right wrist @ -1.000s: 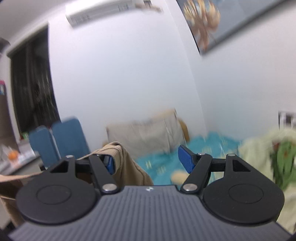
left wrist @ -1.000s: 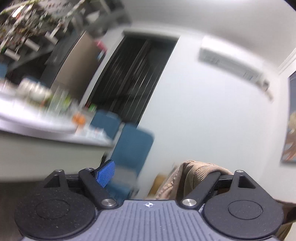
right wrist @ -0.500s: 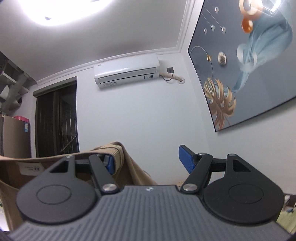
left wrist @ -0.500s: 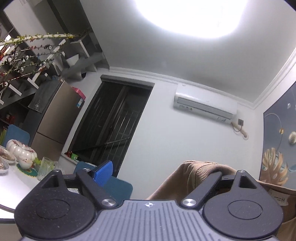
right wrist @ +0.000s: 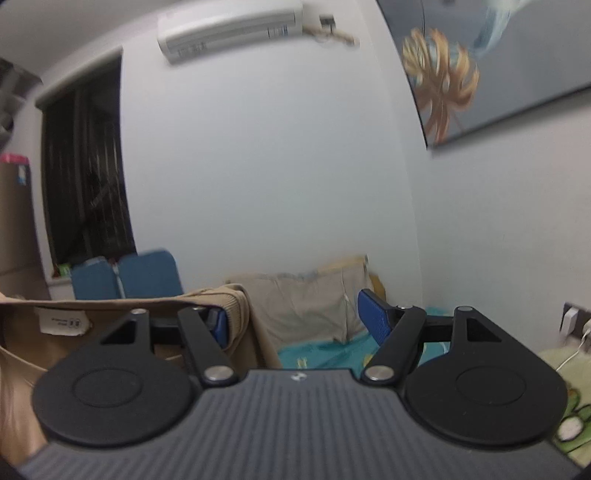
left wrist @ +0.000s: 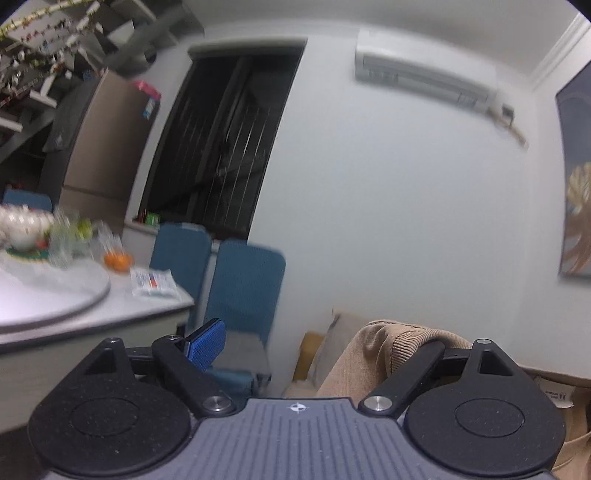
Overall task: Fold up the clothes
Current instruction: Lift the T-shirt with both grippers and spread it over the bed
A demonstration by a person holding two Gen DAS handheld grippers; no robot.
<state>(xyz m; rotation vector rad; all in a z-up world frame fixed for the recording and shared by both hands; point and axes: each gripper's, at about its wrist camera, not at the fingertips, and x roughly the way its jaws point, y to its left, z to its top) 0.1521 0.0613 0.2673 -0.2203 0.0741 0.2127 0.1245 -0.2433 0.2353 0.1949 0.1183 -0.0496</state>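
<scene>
Both our grippers are up in the air, pointing roughly level at the white wall.

Left gripper (left wrist: 325, 341): fingers spread wide. The tan garment (left wrist: 373, 354) is draped over the right-hand finger, ribbed edge bunched on top; the other finger, with its blue pad (left wrist: 207, 341), stands bare and well apart from the cloth. So the cloth is hooked on one finger, not pinched between two.

Right gripper (right wrist: 295, 319): mirror case. Fingers moderately wide, tan garment hung over the left-hand finger, whose blue pad is partly covered by the ribbed hem. The right-hand pad (right wrist: 373, 317) is free, with a clear gap to the fabric.

In the right wrist view the garment spans off to the left as a taut top edge, with a white label (right wrist: 62, 321) showing on its inner side. It hangs between our two grippers, lifted off any surface.

Background: blue chairs (left wrist: 240, 280), table (left wrist: 96, 314) with dishes on the left, pillows (right wrist: 306, 299) and teal bedsheet (right wrist: 325, 352) ahead, air conditioner (right wrist: 229, 26) up on the wall. Both views are slightly blurred.
</scene>
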